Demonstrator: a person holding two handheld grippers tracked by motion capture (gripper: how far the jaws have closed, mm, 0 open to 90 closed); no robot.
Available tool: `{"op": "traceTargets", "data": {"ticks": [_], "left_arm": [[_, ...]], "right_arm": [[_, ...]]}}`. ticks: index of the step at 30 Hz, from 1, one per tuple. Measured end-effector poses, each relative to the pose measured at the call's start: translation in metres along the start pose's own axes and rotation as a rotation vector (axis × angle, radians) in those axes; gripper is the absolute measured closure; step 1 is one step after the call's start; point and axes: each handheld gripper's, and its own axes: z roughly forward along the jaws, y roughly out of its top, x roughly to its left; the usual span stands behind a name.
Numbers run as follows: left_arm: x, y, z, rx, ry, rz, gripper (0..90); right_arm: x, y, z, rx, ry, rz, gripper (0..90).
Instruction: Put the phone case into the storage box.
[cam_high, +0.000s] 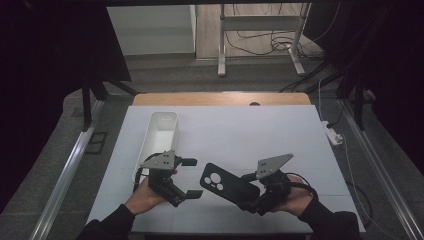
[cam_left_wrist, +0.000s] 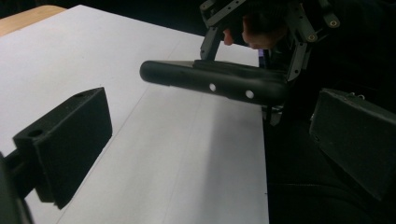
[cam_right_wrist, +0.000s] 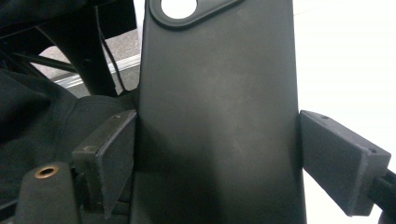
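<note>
A black phone case (cam_high: 227, 184) with round camera cut-outs is held just above the white table, near the front middle. My right gripper (cam_high: 250, 192) is shut on its lower end; in the right gripper view the case (cam_right_wrist: 219, 93) fills the gap between both jaws (cam_right_wrist: 217, 154). My left gripper (cam_high: 191, 178) stands open just left of the case, nothing between its jaws. In the left gripper view the case (cam_left_wrist: 219, 84) shows edge-on ahead of the open jaws (cam_left_wrist: 210, 149), with the right gripper (cam_left_wrist: 275, 60) and a hand behind it.
A long white bin (cam_high: 150, 131) lies on the left part of the white table cover (cam_high: 250, 130), close behind the left gripper. A wooden table edge (cam_high: 220, 98) runs along the far side. Cables and a power strip (cam_high: 332, 132) lie on the floor to the right.
</note>
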Motion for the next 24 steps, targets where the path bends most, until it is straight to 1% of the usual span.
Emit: {"op": "traceTargets", "data": {"ticks": [4, 5, 6, 9, 11, 12, 13, 14, 19, 22, 24], "left_arm": [[-0.002, -0.001, 0.001, -0.008, -0.018, 0.008, 0.0], [-0.002, -0.001, 0.001, -0.008, -0.018, 0.008, 0.0], [-0.002, -0.001, 0.002, -0.012, -0.027, 0.010, 0.0], [-0.003, -0.001, 0.003, -0.012, -0.042, 0.018, 0.0], [-0.003, -0.002, 0.003, -0.011, -0.050, 0.021, 0.0], [-0.004, -0.002, 0.004, -0.010, -0.061, 0.028, 0.0], [-0.004, -0.002, 0.004, -0.010, -0.061, 0.028, 0.0], [-0.004, -0.002, 0.005, -0.012, -0.075, 0.030, 0.1], [-0.005, -0.003, 0.006, -0.015, -0.096, 0.040, 0.5], [-0.006, -0.003, 0.006, -0.030, -0.117, 0.040, 1.8], [-0.007, -0.003, 0.005, -0.039, -0.138, 0.045, 3.4]], "right_arm": [[0.002, 0.002, 0.003, -0.003, 0.024, -0.013, 14.8], [0.003, 0.003, 0.004, -0.005, 0.029, -0.015, 14.8], [0.003, 0.003, 0.004, -0.005, 0.029, -0.015, 14.8], [0.005, 0.005, 0.006, -0.006, 0.052, -0.031, 14.8], [0.005, 0.006, 0.007, -0.008, 0.061, -0.031, 14.8], [0.005, 0.007, 0.008, -0.008, 0.065, -0.033, 14.8], [0.005, 0.007, 0.008, -0.008, 0.065, -0.033, 14.8], [0.005, 0.007, 0.009, -0.008, 0.072, -0.038, 14.7], [0.007, 0.009, 0.011, -0.009, 0.087, -0.047, 14.7], [0.008, 0.010, 0.012, -0.010, 0.100, -0.055, 14.6], [0.008, 0.010, 0.013, -0.011, 0.103, -0.057, 14.6]]}}
